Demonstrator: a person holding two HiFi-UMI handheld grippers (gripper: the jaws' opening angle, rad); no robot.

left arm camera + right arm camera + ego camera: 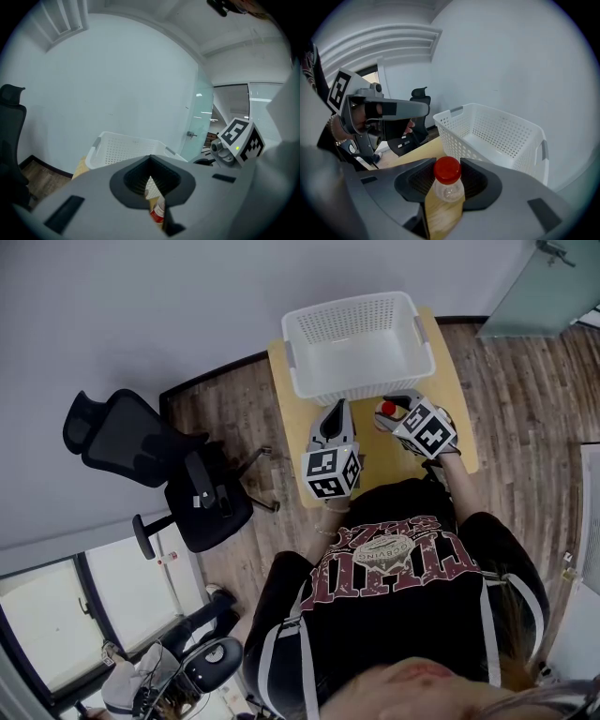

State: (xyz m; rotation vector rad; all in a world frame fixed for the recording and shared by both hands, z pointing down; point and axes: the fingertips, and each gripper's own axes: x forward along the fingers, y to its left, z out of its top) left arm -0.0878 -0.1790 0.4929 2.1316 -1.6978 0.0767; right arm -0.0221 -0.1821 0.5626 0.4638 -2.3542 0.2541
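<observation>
A small clear bottle with a red cap (447, 180) stands between the jaws of my right gripper (447, 171), which is shut on it. In the head view this right gripper (386, 412) holds the bottle (385, 410) low over the wooden table (375, 460), just in front of a white perforated basket (356, 306). My left gripper (336, 406) hovers to its left, jaws shut with nothing between them. In the left gripper view a thin slit behind the left gripper's tips (151, 174) shows the bottle (159, 211) and the basket (117, 147).
The basket (497, 129) fills the far half of the small table and has nothing in it. A black office chair (178, 474) stands on the wood floor to the left. A grey wall lies beyond the table, and a glass door (204, 126) is at the right.
</observation>
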